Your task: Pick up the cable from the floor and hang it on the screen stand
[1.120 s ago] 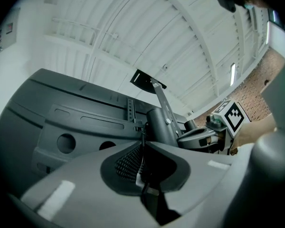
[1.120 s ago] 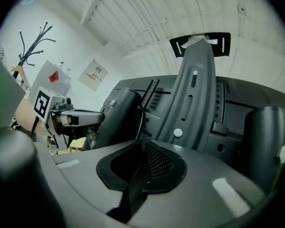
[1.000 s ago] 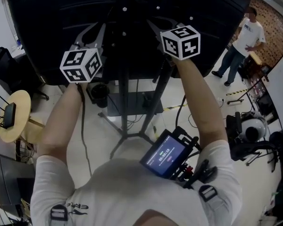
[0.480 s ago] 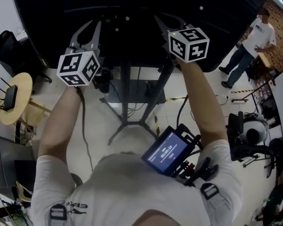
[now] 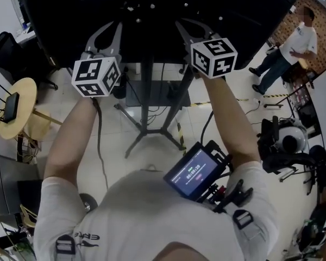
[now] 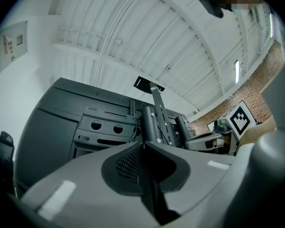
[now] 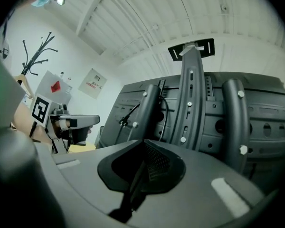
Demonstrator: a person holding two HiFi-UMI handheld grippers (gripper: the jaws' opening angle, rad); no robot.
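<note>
Two tongs are raised at the dark back of the screen (image 5: 152, 10), one on either side of the screen stand (image 5: 147, 102), whose upright post runs down the middle of the head view. The left tongs (image 6: 142, 144) are clenched, tips meeting, and the cable (image 5: 99, 145) seems to be pinched in them. In the head view a thin dark strand drops from under the left marker cube and runs down the frame beside the forearm, its long axis near vertical. The right tongs (image 7: 143, 141) are clenched too, with nothing evident between them. The stand's post and mounting arms lie just ahead of the left tongs and toward frame centre, so the left tongs, which carry the cable, are the nearer ones to take it across. The pinch itself is hard to make out in the left gripper view. The cable's lower end vanishes behind the person's shirt at the bottom of the frame, and no hook or peg on the stand can be picked out.
</note>
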